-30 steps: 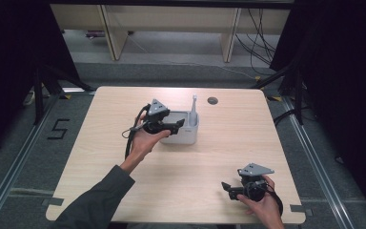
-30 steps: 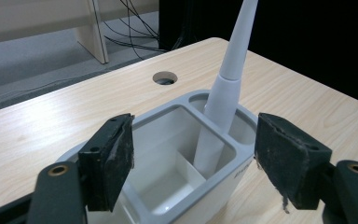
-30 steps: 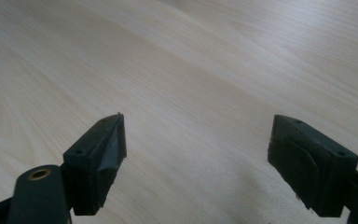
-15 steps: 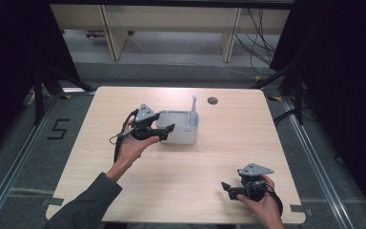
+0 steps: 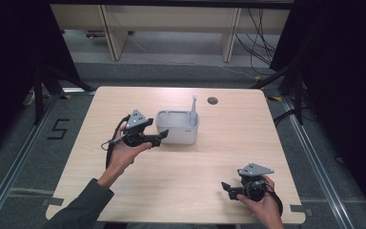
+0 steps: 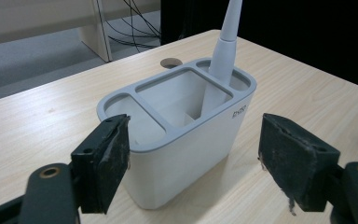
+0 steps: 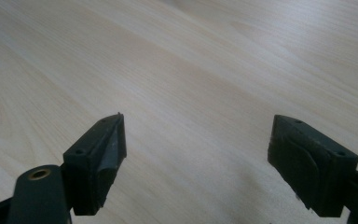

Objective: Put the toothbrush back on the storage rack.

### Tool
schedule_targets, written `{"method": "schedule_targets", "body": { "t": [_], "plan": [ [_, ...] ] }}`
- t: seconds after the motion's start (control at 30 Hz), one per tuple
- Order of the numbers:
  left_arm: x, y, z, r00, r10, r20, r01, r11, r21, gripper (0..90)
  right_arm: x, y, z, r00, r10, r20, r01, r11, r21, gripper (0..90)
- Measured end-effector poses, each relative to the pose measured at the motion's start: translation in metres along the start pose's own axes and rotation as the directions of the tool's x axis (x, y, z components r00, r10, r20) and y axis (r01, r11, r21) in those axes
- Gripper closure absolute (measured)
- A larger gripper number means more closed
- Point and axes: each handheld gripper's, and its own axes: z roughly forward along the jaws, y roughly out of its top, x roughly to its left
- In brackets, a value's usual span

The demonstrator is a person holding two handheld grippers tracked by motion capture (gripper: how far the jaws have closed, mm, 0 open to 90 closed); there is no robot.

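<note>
- The work in hand concerns the white holder [image 5: 178, 127], a box with a grey rim and several compartments, which stands on the table [image 5: 181, 181] a little behind its middle.
- A white brush-like stick [image 5: 193, 109] stands upright in the compartment at the holder's right end as the high view shows it; judged from that, the placing seems done and little is left beyond taking the hands away.
- The other compartments [image 6: 170, 95] look bare, though the deep corners are in shadow and I cannot be sure nothing small lies there.
- The left gripper [image 5: 153, 140] hovers just beside the holder's left end, jaws spread wide and holding nothing; in the left gripper view its pads [image 6: 103, 161] stand on either side of the near corner of the holder [image 6: 177, 154] without clearly touching it.
- The right gripper [image 5: 228, 188] rests low near the front right corner of the table, well apart from the holder, jaws wide apart and nothing between them; its own view looks onto bare wood [image 7: 191, 70].
- Around: a small dark round grommet [image 5: 212, 100] sits in the tabletop behind and to the right of the holder, apart from it.
- Beyond the table stand pale shelf legs [image 5: 109, 28] with cables [image 5: 259, 33] trailing on the grey floor, and a taped numeral [image 5: 58, 129] marks the floor at the left.
- Nothing on the table stands between either gripper and the holder; the one thing to mind is the tall stick, which a careless sweep over the holder could knock.
</note>
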Motion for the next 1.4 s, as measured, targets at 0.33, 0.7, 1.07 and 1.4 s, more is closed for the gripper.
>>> {"method": "schedule_targets", "body": {
  "t": [0.33,0.7,1.07,1.4],
  "plan": [
    [0.002,-0.007,-0.008,0.9999,0.008,0.011,-0.008,1.0,-0.001,17.6,0.001,0.0,0.001,0.9999,0.014,-0.01,-0.014,1.0,0.001,19.9],
    [0.003,-0.015,-0.025,0.999,0.038,0.023,-0.039,0.9992,0.007,15.3,0.001,0.0,0.0,1.0,0.006,-0.004,-0.006,1.0,0.0,19.9],
    [0.0,-0.022,-0.036,0.9972,0.065,0.036,-0.066,0.9977,0.016,15.3,0.001,0.0,0.001,1.0,-0.006,0.001,0.006,1.0,-0.005,19.9],
    [-0.007,-0.032,-0.043,0.9944,0.092,0.051,-0.094,0.9951,0.031,15.3,0.002,0.0,0.001,0.9999,0.013,-0.008,-0.013,1.0,0.002,19.9]
  ]
}}
